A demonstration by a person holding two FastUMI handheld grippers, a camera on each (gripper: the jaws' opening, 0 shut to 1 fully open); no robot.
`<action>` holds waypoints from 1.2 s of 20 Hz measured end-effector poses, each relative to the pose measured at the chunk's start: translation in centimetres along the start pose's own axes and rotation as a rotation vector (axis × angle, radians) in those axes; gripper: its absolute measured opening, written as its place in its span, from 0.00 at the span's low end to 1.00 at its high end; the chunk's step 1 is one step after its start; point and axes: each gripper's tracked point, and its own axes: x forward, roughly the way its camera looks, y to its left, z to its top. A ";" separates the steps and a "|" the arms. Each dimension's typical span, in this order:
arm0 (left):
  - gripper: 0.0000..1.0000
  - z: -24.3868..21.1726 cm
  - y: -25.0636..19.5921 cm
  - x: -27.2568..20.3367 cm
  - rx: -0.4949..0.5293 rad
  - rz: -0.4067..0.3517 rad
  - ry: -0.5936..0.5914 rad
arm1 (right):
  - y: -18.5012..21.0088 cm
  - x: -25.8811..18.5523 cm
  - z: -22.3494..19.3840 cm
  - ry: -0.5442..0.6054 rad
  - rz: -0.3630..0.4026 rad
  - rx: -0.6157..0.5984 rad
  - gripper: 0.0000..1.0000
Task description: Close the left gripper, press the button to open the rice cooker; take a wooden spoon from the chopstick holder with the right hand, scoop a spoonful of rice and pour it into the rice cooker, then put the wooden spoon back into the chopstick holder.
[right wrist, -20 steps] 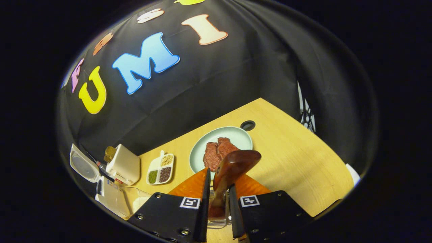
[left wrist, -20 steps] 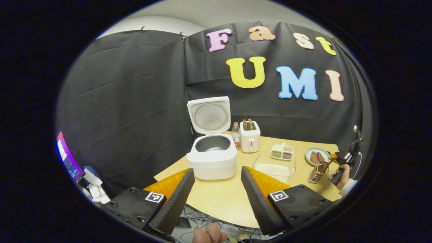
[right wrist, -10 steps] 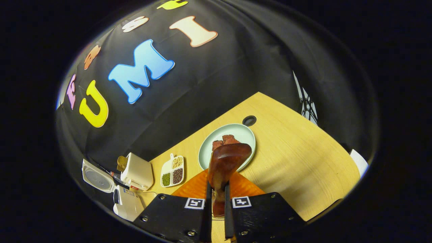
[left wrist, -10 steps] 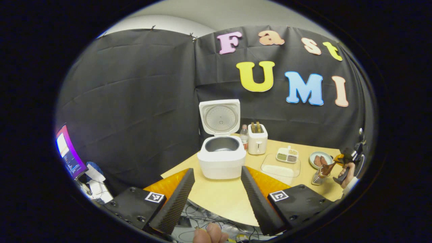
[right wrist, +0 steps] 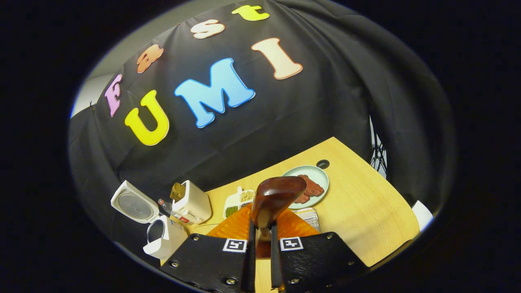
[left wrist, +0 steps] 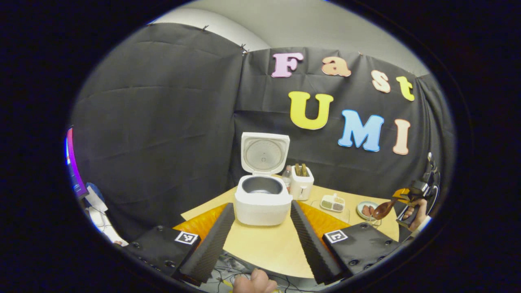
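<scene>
Wood spoon: wooden spoon (right wrist: 276, 197), dark brown, handle pinched between both fingers of right gripper (right wrist: 260, 260); bowl sticks up and forward past the fingertips, above the table.
Right gripper state: clamped on the spoon handle, fingers nearly together with only the handle between them.
Right gripper, far shot: in left gripper view it sits at the far right edge (left wrist: 401, 198), held by a hand (left wrist: 413, 211), spoon (left wrist: 382, 209) angled out to the left over the table's right end.
Left gripper state: left gripper (left wrist: 260, 228) with fingers spread wide, nothing between them; hangs off the near edge of the table, aimed at the cooker.
Rice cooker: rice cooker (left wrist: 262, 195), white, lid swung up and standing upright at the back, metal inner pot exposed. In right gripper view it's at lower left (right wrist: 163, 240), lid open.
Chopstick holder: chopstick holder (right wrist: 307, 216), ribbed, just below and right of the spoon bowl in right gripper view, partly hidden by the gripper. Contents: cannot tell.
Rice tray: clear tray (left wrist: 331, 211) between cooker and holder, faint; contents hard to make out from here.
Table: light wood table (right wrist: 366, 211).
Other stuff: toaster (left wrist: 302, 185) just right of the cooker, bottle (left wrist: 287, 175) between them; divided dish of beans (left wrist: 333, 202); green plate (right wrist: 321, 173) with red meat pieces, near a round hole in the tabletop.
Bottom edge: fingertips of a hand (left wrist: 254, 280) in left gripper view.
</scene>
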 end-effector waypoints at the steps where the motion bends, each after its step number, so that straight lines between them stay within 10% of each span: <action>1: 0.96 0.2 1.2 -0.2 -0.008 -0.017 -0.007 | 1.6 -0.6 -0.4 -0.005 0.005 -0.018 0.16; 11: 0.93 3.8 7.3 2.3 -0.084 -0.017 -0.054 | 13.8 4.6 -7.9 0.102 0.069 -0.144 0.15; 24: 1.00 1.5 3.4 9.4 0.010 0.115 0.095 | 10.7 17.0 -17.1 0.247 0.043 -0.373 0.16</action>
